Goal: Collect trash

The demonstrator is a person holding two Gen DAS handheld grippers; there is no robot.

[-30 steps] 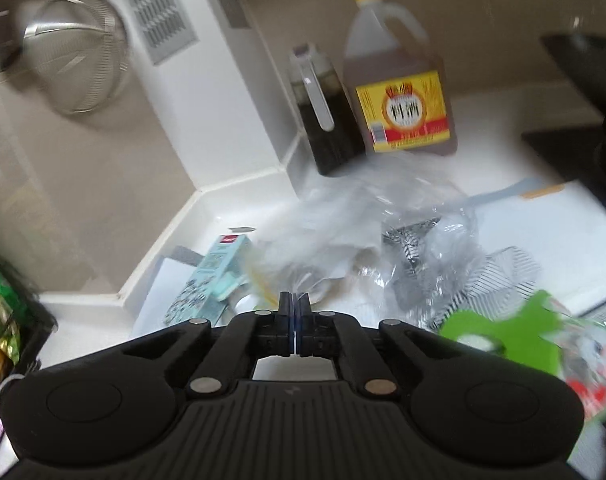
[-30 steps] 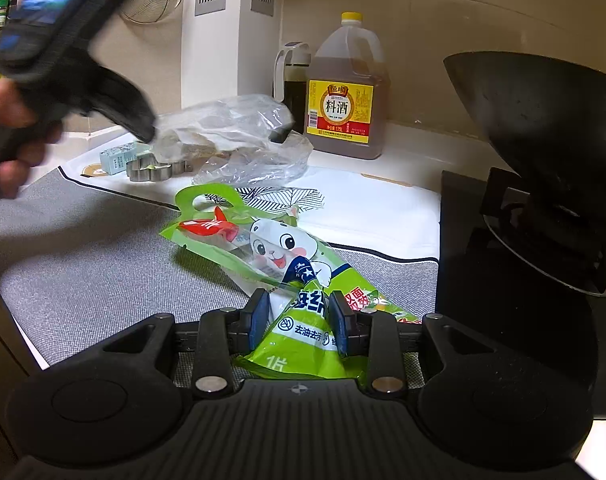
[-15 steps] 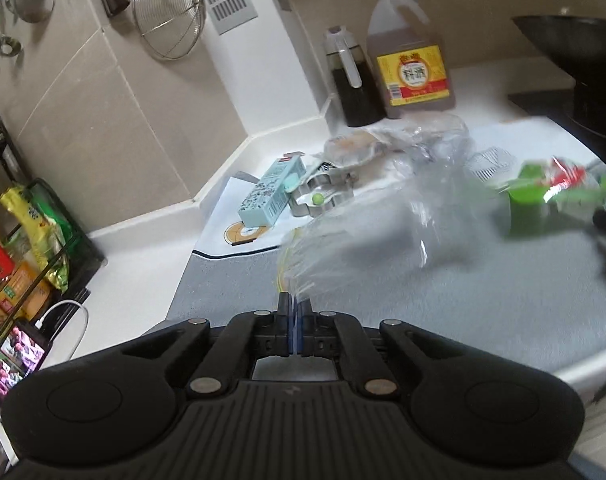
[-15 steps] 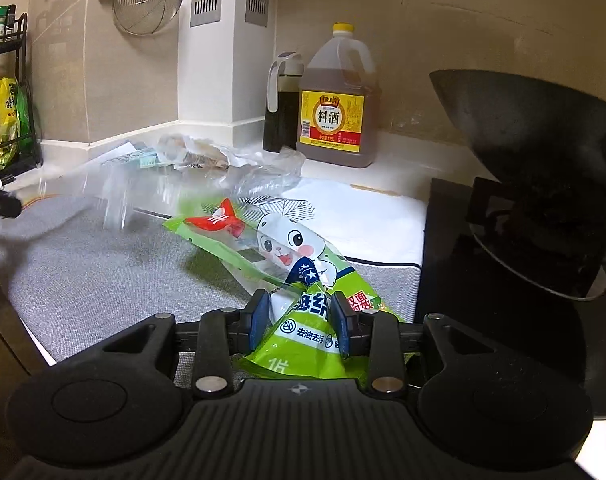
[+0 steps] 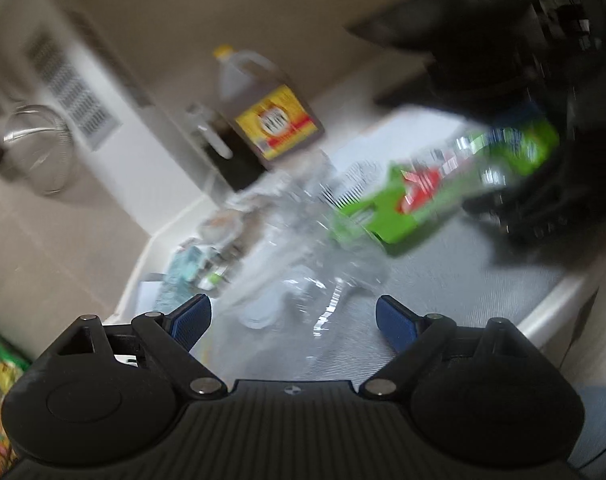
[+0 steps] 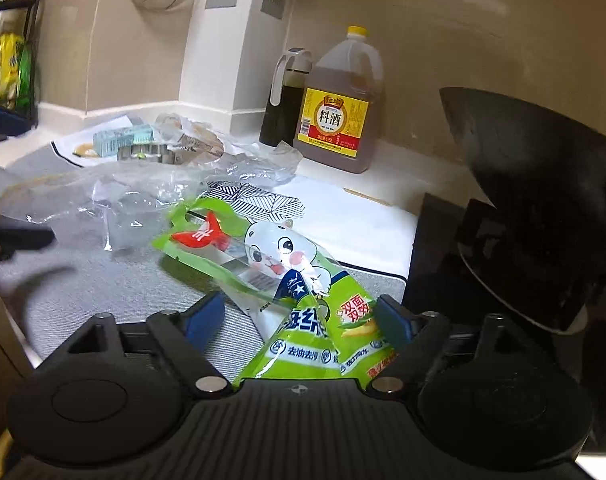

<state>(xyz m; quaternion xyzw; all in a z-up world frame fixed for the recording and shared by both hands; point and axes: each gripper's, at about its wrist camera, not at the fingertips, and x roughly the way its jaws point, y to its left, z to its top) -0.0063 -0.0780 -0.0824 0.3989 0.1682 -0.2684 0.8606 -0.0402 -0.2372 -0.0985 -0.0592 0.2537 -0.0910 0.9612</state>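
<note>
My left gripper (image 5: 294,318) is open; a clear plastic bag (image 5: 303,256) lies loose on the grey mat just ahead of its fingers, blurred by motion. My right gripper (image 6: 299,320) is open with a green cartoon-cat wrapper (image 6: 271,264) lying loosely between its spread fingers. That wrapper also shows in the left wrist view (image 5: 435,188). The clear bag lies left of the wrapper in the right wrist view (image 6: 143,196). More trash sits behind: a mint carton (image 6: 123,140) and crumpled clear plastic (image 6: 239,160).
A cooking-wine jug (image 6: 341,112) and a dark sauce bottle (image 6: 285,100) stand by the wall. A black wok (image 6: 543,200) on the stove is at the right. A metal cookie cutter (image 6: 147,154) lies near the carton. A rack (image 6: 11,60) stands far left.
Both grippers have opened. The left let go of the clear bag, which dropped onto the mat; the right released its pinch on the green wrapper. The left view swung and blurred.
</note>
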